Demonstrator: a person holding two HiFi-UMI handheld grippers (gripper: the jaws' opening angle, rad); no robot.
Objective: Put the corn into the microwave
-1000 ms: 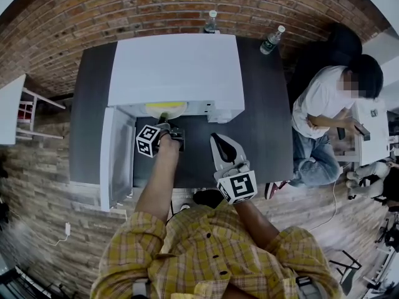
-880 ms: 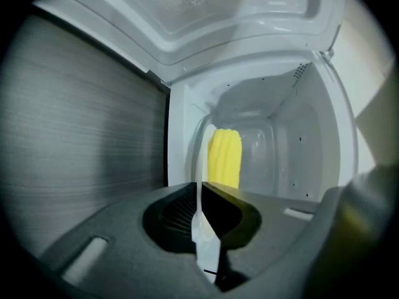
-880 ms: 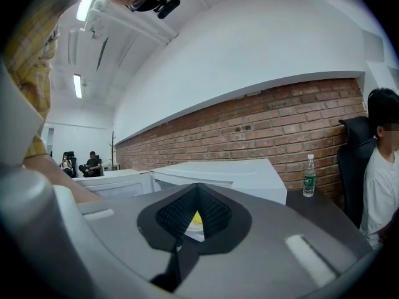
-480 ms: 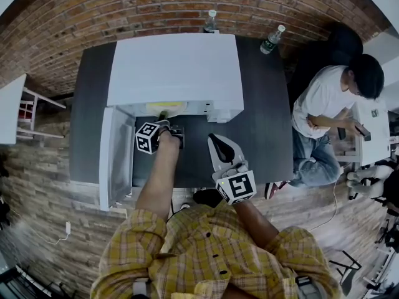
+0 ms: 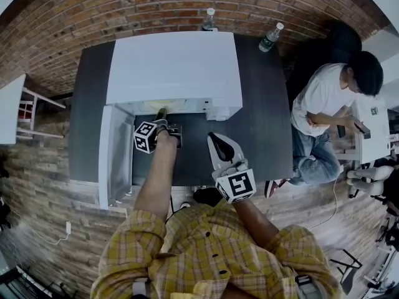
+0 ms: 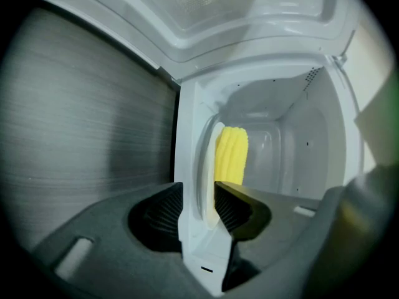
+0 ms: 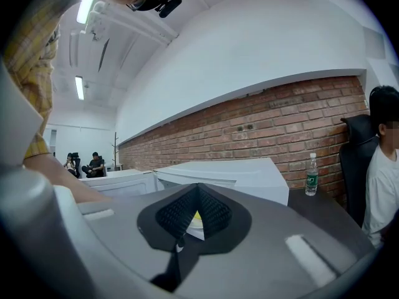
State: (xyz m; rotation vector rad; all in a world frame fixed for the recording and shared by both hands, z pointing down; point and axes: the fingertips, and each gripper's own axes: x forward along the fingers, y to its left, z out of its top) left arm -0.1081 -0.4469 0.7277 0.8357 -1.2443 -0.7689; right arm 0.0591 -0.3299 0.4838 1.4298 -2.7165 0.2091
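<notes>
Nearest, the right claw (image 7: pixel 198 192) hangs closed and empty over the dark table (image 5: pixel 265 129). Ahead, the left claw (image 6: pixel 198 192) has just been opening its jaws, which stand wide, gripping nothing, astride the open white microwave's (image 6: pixel 293 55) front edge. Beyond, the yellow corn (image 6: pixel 231 157) lies on a pale plate (image 6: pixel 206 173) inside.

- My left gripper (image 6: pixel 198 195): matt grey plastic shell, with black ribbed pads (image 6: pixel 163 207) that look rubbery.
- Microwave (image 5: pixel 174 67): smooth white casing outside, and a glossy white cavity inside.
- Corn (image 6: pixel 231 154): yellow, ridged and matt.
- Table (image 5: pixel 265 129): dark and matt.
- Wall (image 5: pixel 124 8): rough red brick.
- My shirt (image 5: pixel 212 254): soft checked cloth.
- Bottles (image 5: pixel 270 39): clear plastic.
</notes>
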